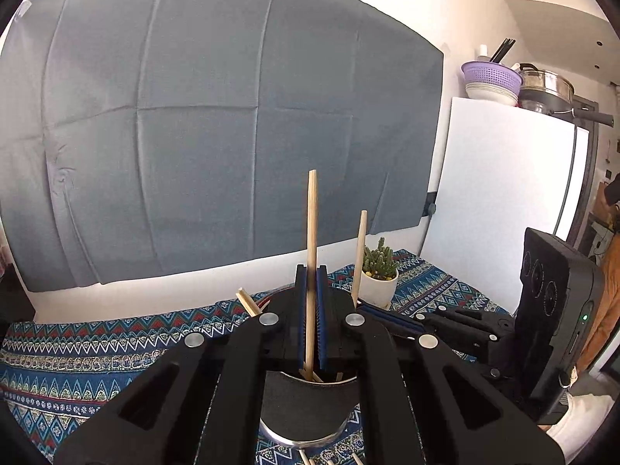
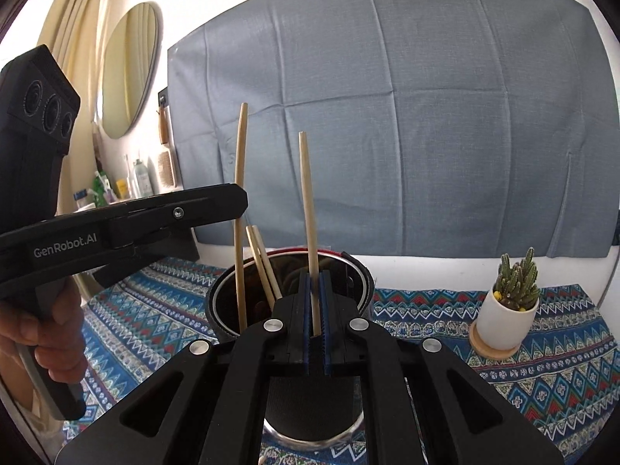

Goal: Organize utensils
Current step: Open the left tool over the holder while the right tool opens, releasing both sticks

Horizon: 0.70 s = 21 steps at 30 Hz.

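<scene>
Chopsticks (image 2: pixel 310 232) held upright, one in each gripper, over the metal holder (image 2: pixel 290 290) near the middle of the cloth-covered bench (image 2: pixel 542 368). Right gripper (image 2: pixel 316 310) is clenched on one stick; left gripper (image 1: pixel 311 310) clamps another (image 1: pixel 311 252). Vertical hold likely lets each drop tip-first among the sticks (image 2: pixel 263 267) already inside. Potted cactus (image 2: pixel 511 302) stands toward the right edge.

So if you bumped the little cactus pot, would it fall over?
Probably not easily. The cactus pot looks squat and wide, and sits on a flat wooden coaster. It looks ceramic, so likely heavy for its size but breakable. On the patterned tablecloth, it would more likely slide than tip.
</scene>
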Each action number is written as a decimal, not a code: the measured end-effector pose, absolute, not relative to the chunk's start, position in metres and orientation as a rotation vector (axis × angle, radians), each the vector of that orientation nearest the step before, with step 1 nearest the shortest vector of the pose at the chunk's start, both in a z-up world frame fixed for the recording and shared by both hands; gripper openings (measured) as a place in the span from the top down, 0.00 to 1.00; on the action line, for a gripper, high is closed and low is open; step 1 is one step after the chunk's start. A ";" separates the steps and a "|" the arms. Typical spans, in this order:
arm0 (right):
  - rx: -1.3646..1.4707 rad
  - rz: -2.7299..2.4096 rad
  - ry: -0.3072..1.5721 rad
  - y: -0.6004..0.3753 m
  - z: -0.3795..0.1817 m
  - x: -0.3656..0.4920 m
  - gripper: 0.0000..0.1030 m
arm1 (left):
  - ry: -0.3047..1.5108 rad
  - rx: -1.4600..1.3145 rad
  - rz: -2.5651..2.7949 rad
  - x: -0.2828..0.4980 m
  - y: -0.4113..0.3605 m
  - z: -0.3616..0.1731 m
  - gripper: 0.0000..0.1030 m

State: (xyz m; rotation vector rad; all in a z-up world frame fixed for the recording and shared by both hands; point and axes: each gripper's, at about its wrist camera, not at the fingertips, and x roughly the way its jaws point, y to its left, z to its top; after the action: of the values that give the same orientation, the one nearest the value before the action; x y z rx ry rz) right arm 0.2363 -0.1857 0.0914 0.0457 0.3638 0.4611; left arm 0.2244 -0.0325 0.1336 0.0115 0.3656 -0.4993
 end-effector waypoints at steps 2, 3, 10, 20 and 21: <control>0.035 0.452 0.361 -0.185 0.092 0.234 0.96 | 0.356 0.036 -0.486 0.221 -0.036 0.134 0.95; 0.030 0.449 0.361 -0.186 0.092 0.232 0.95 | 0.355 0.037 -0.490 0.220 -0.036 0.134 0.95; 0.029 0.429 0.355 -0.192 0.099 0.224 0.94 | 0.340 0.037 -0.479 0.213 -0.034 0.139 0.94; -0.006 0.375 0.325 -0.208 0.105 0.200 0.64 | 0.334 0.015 -0.428 0.200 -0.024 0.147 0.64; -0.011 0.369 0.324 -0.209 0.105 0.198 0.57 | 0.333 0.011 -0.419 0.198 -0.022 0.147 0.61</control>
State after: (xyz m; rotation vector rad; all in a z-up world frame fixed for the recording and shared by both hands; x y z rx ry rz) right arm 0.1979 -0.2087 0.1045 -0.0111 0.3243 0.3695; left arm 0.1980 -0.0218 0.1469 0.0107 0.3328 -0.4191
